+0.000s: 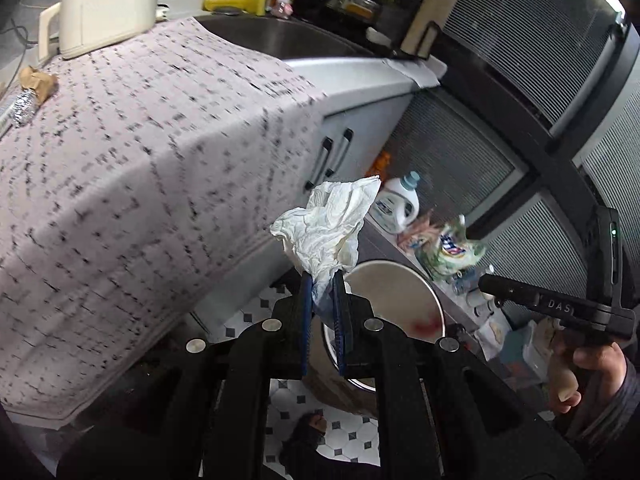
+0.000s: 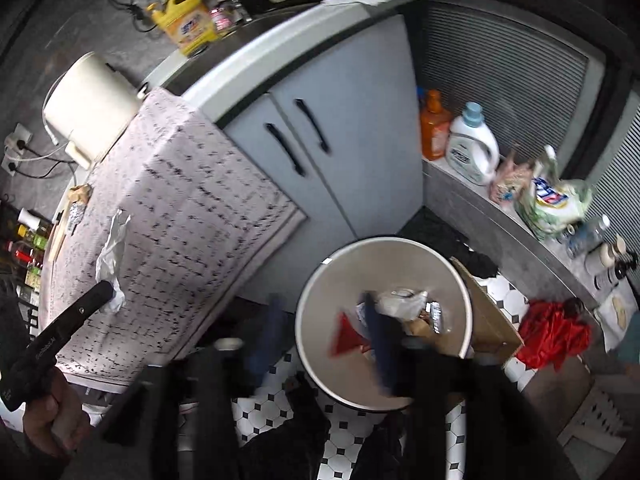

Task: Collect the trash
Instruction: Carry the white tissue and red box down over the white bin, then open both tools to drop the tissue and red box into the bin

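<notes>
Over the tiled kitchen floor [image 2: 344,426], your left gripper [image 1: 323,300] pinches a crumpled tissue [image 1: 328,224] above the bin [image 2: 384,320] for dropping; your right gripper [image 2: 324,336], blurred, seems spread empty.

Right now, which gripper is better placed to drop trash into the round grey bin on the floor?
Left. The left gripper is shut on the crumpled white tissue, beside the round grey bin. The right gripper hovers over the bin, open and holding nothing.
</notes>
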Tool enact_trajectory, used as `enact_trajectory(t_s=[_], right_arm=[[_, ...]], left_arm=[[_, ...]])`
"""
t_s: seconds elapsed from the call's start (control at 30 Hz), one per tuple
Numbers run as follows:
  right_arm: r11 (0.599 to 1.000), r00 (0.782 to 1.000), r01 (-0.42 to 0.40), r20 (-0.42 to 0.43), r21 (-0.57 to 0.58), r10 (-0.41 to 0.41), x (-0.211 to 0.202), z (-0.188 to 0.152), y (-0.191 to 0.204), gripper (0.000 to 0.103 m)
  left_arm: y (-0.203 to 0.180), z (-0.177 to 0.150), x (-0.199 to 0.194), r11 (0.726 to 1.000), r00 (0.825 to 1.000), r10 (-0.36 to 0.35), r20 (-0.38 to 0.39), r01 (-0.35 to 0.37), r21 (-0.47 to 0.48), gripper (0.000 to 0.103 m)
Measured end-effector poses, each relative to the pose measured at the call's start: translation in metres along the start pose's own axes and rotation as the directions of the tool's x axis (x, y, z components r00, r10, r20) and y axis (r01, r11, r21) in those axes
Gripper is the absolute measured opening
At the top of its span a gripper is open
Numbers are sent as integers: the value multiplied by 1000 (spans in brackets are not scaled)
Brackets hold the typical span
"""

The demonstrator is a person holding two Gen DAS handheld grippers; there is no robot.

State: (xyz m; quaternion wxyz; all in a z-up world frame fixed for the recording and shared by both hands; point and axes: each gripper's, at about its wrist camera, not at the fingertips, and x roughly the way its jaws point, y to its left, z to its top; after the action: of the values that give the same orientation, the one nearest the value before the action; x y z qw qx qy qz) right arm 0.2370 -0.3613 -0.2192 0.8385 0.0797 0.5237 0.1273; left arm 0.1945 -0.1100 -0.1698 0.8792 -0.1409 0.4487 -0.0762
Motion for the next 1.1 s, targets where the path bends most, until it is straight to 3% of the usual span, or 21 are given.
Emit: enact_trajectory(t_s=[0.43, 0.67, 0.93, 1.03, 1.1], right_arm=[[992, 997, 57, 38, 112, -61, -38, -24, -77, 51], [983, 994, 84, 52, 161, -94, -59, -39, -108, 51], [978, 991, 115, 53, 174, -126, -73, -49, -123, 51], [977, 990, 123, 46, 175, -133, -74, -51, -125, 51], [977, 990, 125, 42, 174, -134, -73, -52, -126, 51]], left_arm=[[-66, -22, 58, 993, 988, -83, -132, 93, 75, 10], [-106, -34, 91, 981, 967, -133, -217, 160, 110, 10], [-110, -49, 130, 980, 945, -156, -289, 184, 73, 11], [-106, -53, 138, 980, 935, -175, -307, 196, 37, 33], [-102, -55, 137, 983, 942, -166, -291, 182, 28, 53]])
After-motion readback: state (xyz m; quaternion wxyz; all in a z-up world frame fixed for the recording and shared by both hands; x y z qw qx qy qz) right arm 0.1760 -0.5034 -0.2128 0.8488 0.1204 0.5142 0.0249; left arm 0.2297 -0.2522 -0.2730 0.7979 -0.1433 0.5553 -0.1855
